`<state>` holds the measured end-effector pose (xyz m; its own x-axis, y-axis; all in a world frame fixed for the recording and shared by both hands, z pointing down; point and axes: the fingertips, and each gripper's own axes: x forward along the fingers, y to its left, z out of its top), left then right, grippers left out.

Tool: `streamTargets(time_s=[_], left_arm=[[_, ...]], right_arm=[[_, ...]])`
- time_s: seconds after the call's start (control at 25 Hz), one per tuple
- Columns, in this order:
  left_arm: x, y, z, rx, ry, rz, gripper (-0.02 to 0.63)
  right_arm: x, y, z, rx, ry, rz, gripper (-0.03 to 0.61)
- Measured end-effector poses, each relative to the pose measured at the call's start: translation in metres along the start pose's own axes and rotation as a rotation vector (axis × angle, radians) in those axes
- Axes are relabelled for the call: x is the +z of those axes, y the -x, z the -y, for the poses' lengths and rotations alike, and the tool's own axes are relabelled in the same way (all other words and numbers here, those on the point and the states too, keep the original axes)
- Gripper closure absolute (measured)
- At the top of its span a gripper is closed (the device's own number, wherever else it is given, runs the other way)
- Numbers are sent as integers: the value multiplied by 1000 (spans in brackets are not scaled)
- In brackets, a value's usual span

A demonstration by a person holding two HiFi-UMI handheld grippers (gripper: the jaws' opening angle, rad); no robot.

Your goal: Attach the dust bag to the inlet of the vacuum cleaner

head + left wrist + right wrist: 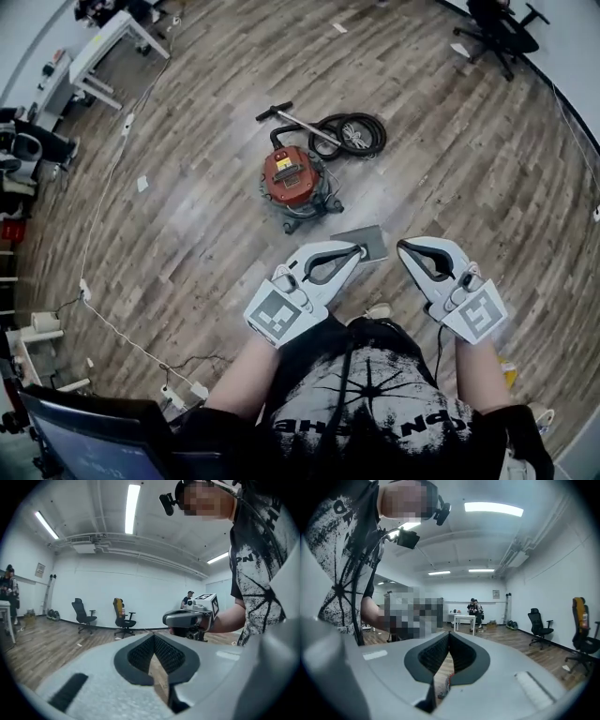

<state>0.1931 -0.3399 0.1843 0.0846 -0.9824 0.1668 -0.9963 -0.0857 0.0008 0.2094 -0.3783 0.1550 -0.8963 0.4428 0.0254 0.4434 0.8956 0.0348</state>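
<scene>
Left gripper (358, 251): clenched on nothing. Its own view shows the jaws meeting with only floor beyond them. It is held level in front of the person's chest.
Right gripper (402, 247): likewise clenched and empty, beside the left one, with their tips near each other.
Bag (369, 240): a flat grey sheet on the floor (206, 234) just ahead of the person, probably the dust bag. It lies loose, no gripper touches it, and the left gripper's tip covers its near edge in the head view.
Vacuum (292, 180): a red drum standing upright on its base, beyond the bag and apart from it. I cannot tell from here which side the inlet is on.
Progress: nothing is done yet, as I judge it. The bag is neither picked up nor fitted.
Left to do: lower a gripper to the bag, grasp an edge, carry it to the vacuum, find the inlet and press the bag's collar onto it.
Hose (354, 133): coiled just behind the vacuum on the right, with the wand (281, 113) lying next to it. Both are on the far side, so they should not block the approach.
Cable (98, 220): runs across the floor well to the left, clear of the path.
Monitor (89, 441): at the person's left, close by but not in the way.
Far edge: a desk (111, 42) on the left and a chair (500, 28) on the right, both well away.
In the way: nothing lies between bag and vacuum. The bag lies flat on the floor, so getting hold of an edge looks like the awkward part.
</scene>
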Motion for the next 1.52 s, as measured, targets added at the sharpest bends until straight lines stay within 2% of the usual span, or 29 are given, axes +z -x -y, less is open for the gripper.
streamTargets(time_s=[0.16, 0.32, 0.44, 0.64, 0.68, 0.76, 0.88, 0.96, 1.04, 1.24, 1.4, 1.52], left_arm=[[-8, 35, -28, 43, 28, 28, 615], [-13, 57, -53, 21, 24, 27, 615], [-25, 60, -60, 6, 41, -6, 615], [-54, 50, -71, 25, 129, -41, 616], [-58, 44, -70, 20, 134, -50, 615], [-66, 33, -68, 12, 135, -60, 615], [-88, 21, -67, 13, 141, -64, 615], [-114, 12, -69, 11, 131, -73, 615], [-149, 3, -74, 7, 120, -68, 615], [-263, -35, -92, -46, 110, -76, 615], [-369, -74, -102, -138, 50, -80, 615], [-447, -100, -108, -171, -7, -105, 615]], right_arm=[[-1, -42, -14, 50, 44, -60, 574], [-12, -74, -15, 54, 78, -133, 574], [-32, -82, -14, 55, 88, -190, 574], [-120, -69, -6, 137, 184, -471, 574], [-137, -68, -5, 154, 182, -508, 574], [-168, -66, -5, 184, 163, -570, 514], [-222, -63, -8, 205, 133, -626, 504], [-271, -58, -6, 223, 145, -683, 483], [-337, -52, -6, 246, 165, -762, 461], [-559, -32, -15, 293, 138, -992, 375], [-742, -16, -15, 305, 164, -1130, 343], [-857, -4, -10, 340, 210, -1219, 331]])
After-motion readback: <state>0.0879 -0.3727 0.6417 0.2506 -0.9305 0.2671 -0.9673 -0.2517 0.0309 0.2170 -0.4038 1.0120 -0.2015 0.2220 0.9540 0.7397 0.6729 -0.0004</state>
